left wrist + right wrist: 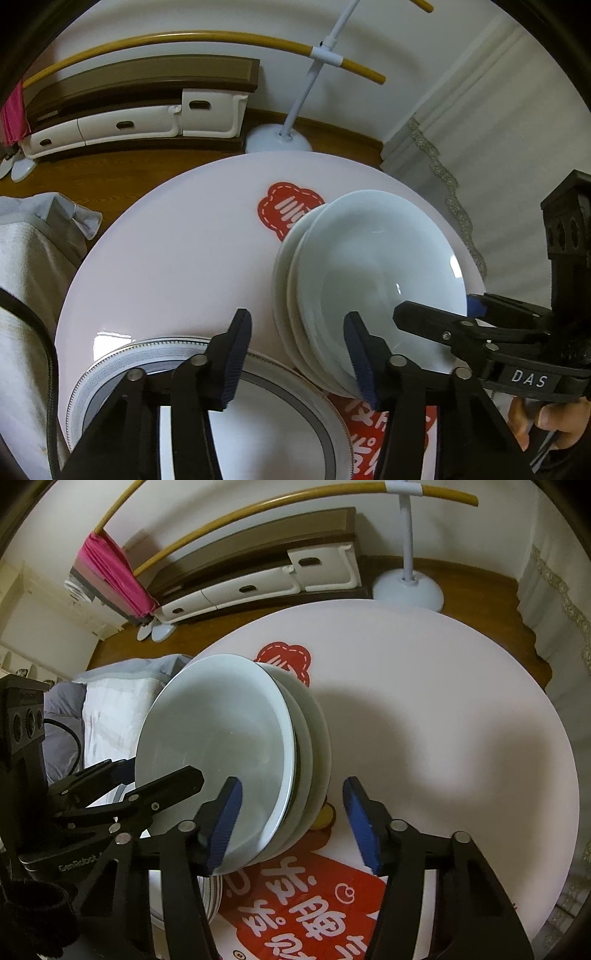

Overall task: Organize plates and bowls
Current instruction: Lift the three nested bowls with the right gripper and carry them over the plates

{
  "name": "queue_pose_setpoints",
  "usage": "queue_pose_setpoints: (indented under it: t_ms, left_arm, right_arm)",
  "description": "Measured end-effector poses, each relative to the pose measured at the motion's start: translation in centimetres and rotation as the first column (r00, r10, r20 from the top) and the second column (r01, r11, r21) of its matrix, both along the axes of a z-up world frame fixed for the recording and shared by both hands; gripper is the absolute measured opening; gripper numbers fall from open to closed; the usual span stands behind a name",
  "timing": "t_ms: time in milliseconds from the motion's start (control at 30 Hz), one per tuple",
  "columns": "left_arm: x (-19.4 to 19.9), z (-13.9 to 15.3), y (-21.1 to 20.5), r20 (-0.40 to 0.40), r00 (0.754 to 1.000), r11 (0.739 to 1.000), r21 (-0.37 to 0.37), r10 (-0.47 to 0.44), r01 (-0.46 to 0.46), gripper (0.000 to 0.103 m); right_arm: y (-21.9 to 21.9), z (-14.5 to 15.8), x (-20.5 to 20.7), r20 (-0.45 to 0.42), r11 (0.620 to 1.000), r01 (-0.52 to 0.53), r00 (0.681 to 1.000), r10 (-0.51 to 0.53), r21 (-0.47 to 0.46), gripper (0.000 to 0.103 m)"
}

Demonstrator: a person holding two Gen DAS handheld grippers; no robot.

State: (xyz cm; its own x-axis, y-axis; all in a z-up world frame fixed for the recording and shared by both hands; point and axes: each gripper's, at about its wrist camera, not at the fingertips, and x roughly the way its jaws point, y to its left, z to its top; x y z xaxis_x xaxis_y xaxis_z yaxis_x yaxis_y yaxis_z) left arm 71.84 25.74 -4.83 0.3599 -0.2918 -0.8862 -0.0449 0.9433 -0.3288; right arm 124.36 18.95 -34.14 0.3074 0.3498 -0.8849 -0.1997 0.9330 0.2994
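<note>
A round white table (pixel 461 720) with red printed graphics occupies the centre of both views; behind it, at the top of the frame, are a wooden floor, a low white drawer unit (pixel 258 587) against the wall and the white base of a stand (pixel 408 589). The stack of bowls (pixel 369 280) consists of several plain, glossy, pale blue-white shallow bowls nested together; it sits on the table at centre-right of the left wrist view and at centre-left of the right wrist view (pixel 229 753). The top bowl appears tilted against those beneath, its open face toward the left of the right wrist view. A second item, a plate with a grey key-pattern rim (pixel 207 387), lies flat at the lower left of the left wrist view, partly hidden by the gripper. The left gripper (pixel 295 362) is partly spread; its right finger pad (pixel 360 363) lies against the near rim of the stack, its left pad is above the patterned plate, and nothing is pinched between them. The right gripper (pixel 291 823) is likewise partly spread and straddles the near rim of the stack: the left pad (pixel 223 825) lies over the inside of the top bowl, while the right pad (pixel 362 827) stands clear over bare table. Whether the left pad presses the bowl cannot be determined. Each gripper is visible in the other's view, at the frame edge. The bowls are round and have no long axis; the stacking axis leans from vertical.
</note>
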Motion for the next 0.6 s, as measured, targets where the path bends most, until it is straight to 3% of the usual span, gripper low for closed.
queue_pose_setpoints:
  t_ms: [200,600]
  left_arm:
    - [-0.9,-0.1,-0.6,0.007,1.0,1.0,-0.007,-0.004,0.004,0.035]
    - [-2.8,-0.5,-1.7,0.01,0.998,0.998,-0.004,0.059,-0.059,0.03]
  right_arm:
    - [0.3,0.3,-0.4,0.001,1.0,-0.01,1.0,0.01,0.005,0.039]
    - [1.1,0.4,-0.9,0.028,1.0,0.013,1.0,-0.013,-0.014,0.039]
